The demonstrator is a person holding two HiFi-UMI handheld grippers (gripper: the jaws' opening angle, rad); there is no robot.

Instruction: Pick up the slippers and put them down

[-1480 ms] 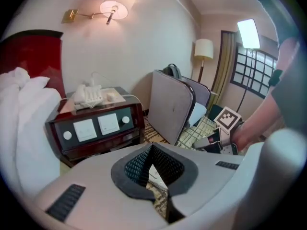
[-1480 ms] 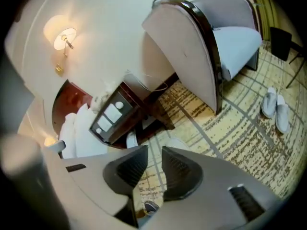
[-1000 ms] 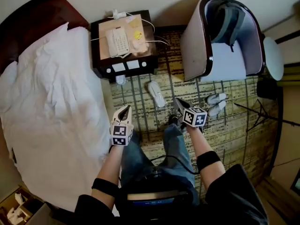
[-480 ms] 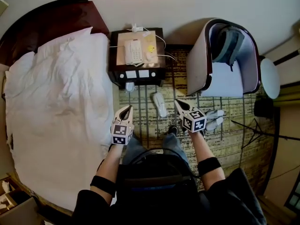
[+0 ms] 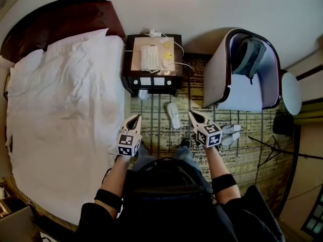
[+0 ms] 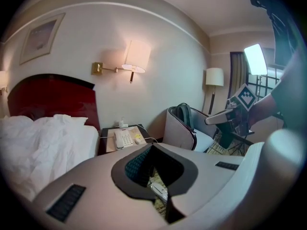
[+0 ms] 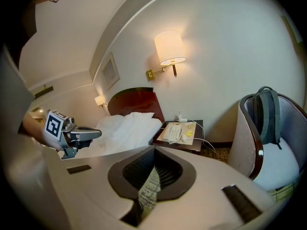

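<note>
Left gripper (image 5: 132,125) and right gripper (image 5: 197,119): jaws closed, empty. Slippers (image 5: 173,115) lie on the carpet (image 5: 156,135) (none held); task either complete or unstarted.

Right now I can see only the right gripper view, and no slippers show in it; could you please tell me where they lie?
Observer: One white slipper lies alone on the patterned carpet, a little in front of the nightstand.
Operator: Thank you. Are there any others nearby?
Observer: Yes, two more slippers lie side by side on the carpet in front of the armchair.
</note>
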